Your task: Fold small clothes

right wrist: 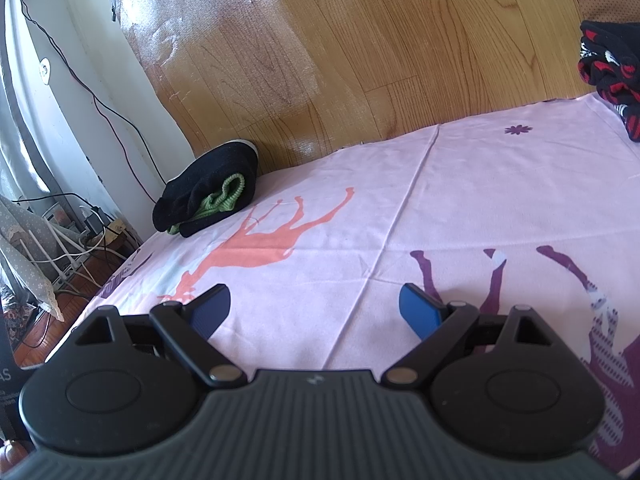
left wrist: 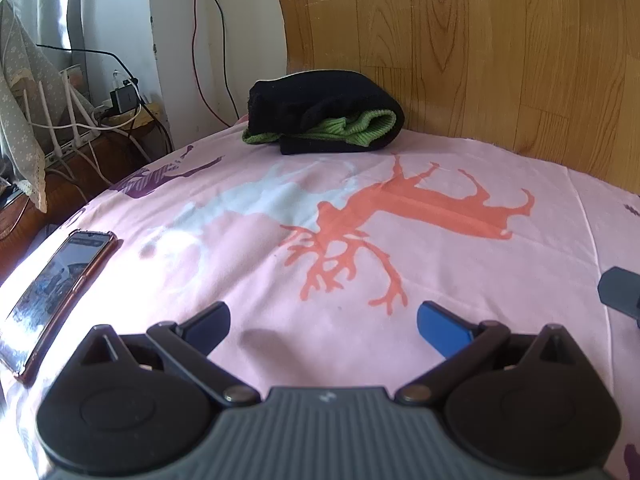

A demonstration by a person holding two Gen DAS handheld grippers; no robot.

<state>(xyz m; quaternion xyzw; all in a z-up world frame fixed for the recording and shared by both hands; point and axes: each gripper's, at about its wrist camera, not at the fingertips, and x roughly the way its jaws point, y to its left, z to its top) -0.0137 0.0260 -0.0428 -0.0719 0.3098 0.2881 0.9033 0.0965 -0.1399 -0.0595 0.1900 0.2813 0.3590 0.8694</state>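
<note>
One black-and-green garment [left wrist: 320, 116] lies folded by the headboard; a black-and-red pile [right wrist: 612, 76] appears unfolded. Left tool [left wrist: 322, 318] and right tool [right wrist: 314, 300] spread, empty, above the bed sheet [left wrist: 460, 280].

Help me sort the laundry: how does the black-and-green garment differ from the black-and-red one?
The black-and-green garment lies folded in a compact bundle; the black-and-red garment sits in a loose, crumpled heap. The green one rests at the sheet's far left corner, the red one at its far right edge, partly out of view. The first shows ribbed green trim, the second a red-and-white pattern. Both are mostly black and lie near the wooden wall.
</note>
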